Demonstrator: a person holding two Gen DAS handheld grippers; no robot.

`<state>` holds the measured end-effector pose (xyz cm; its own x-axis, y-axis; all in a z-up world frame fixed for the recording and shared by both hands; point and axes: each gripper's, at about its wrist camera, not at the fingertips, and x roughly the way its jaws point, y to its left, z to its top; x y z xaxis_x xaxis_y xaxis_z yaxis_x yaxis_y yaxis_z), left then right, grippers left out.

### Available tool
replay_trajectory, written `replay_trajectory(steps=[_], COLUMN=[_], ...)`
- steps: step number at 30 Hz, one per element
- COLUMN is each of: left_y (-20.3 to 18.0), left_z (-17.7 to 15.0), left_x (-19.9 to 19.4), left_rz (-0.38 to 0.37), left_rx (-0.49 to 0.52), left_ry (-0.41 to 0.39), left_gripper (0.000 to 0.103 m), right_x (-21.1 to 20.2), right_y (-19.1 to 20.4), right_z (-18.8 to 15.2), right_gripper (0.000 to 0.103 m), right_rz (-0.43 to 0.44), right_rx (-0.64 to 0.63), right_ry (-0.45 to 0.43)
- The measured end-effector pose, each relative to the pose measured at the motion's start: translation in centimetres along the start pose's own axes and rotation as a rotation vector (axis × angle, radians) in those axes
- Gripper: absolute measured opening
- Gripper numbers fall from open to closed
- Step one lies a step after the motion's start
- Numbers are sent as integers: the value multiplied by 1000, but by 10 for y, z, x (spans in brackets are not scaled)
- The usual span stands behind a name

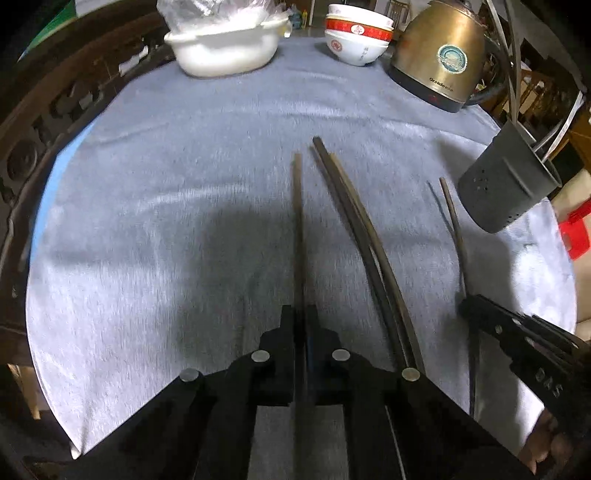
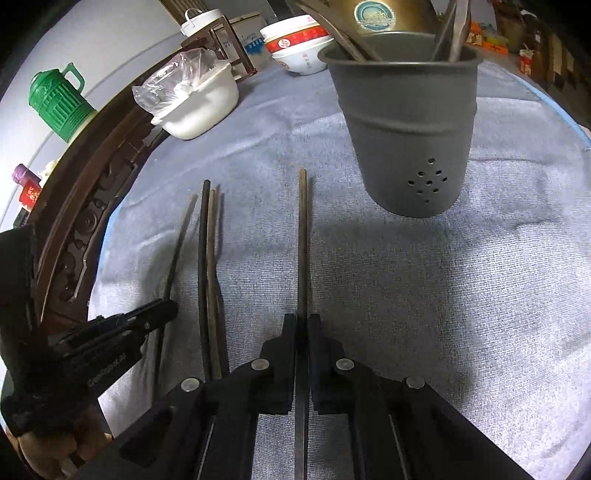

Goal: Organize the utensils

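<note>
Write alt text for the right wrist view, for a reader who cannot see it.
The right gripper has its fingers shut on one chopstick, pointing toward a grey utensil holder on a grey tablecloth. Left of it lie two loose chopsticks, and the left gripper clamps another.

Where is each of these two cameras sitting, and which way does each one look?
Left wrist view: on the left gripper, looking steeply down along its shut fingers and the chopstick they pinch; a hand shows.
Right wrist view: on the right gripper, aimed down along its own chopstick toward the grey holder; a hand shows.
Shared: each sees the other gripper, the holder, the bowls, the grey cloth.
</note>
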<state>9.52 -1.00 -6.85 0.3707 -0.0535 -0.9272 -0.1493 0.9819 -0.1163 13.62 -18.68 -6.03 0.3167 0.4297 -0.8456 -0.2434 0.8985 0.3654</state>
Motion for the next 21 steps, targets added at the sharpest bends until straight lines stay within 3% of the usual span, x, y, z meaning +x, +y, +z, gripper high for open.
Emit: replay_trajectory(steps=[7,10,12,13,14,17,21], left_y=[30,37,40,43,44,48,47], left_z=[-41,-37,-31,-26,-22,-8,1], left_x=[-17,-16,-17,-19,-21,-28,-23], left_rz=[-108,-148,-163,-168,-166,-124,-101], left_rx=[-112,-142,-153,-163,-164,-142,-113], left_ry=[36,36,51,48,38,4,38], left_gripper=[5,7,24,42,50,50,50], right_x=[-9,-7,-5,-5,-6,-10,0], right_y=[-3,2,4,4,5,7,13], right_z=[-11,-12,-8,-5,-3,9,26], right_gripper=[7,8,9,9,9,9,9], right_rz=[0,-5,-7,-12,-20,-43,-72], right_rx=[-7,-41,-40,-39,-40,-45,-61], right_ry=[47,76,97,105,107,90,104])
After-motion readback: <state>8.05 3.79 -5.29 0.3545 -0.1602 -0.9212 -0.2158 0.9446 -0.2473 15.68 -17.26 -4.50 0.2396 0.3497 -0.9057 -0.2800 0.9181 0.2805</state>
